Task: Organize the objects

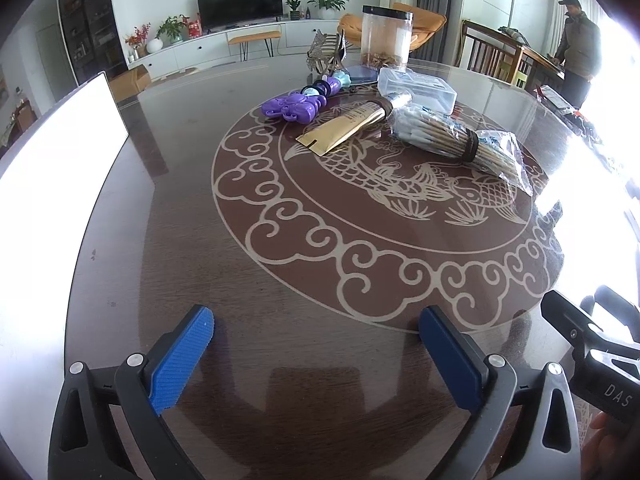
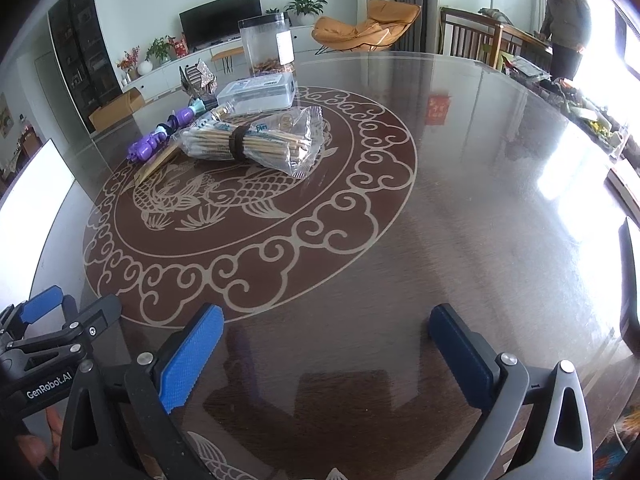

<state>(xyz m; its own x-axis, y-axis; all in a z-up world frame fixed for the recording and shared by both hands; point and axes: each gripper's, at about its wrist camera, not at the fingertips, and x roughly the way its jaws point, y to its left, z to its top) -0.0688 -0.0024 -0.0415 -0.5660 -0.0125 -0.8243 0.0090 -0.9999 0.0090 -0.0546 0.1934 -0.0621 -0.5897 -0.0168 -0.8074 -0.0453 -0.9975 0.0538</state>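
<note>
Several objects lie clustered on the far part of the dark round table: a bag of bundled bamboo sticks, a gold tube, a purple toy, a flat clear plastic box, a tall clear jar with a black lid and a silvery hair clip. My left gripper is open and empty above the near table edge. My right gripper is open and empty, to the right of the left one.
A white board stands at the table's left edge. Clutter lies along the far right rim. A person stands beyond the table at the right. Chairs and a TV cabinet are behind.
</note>
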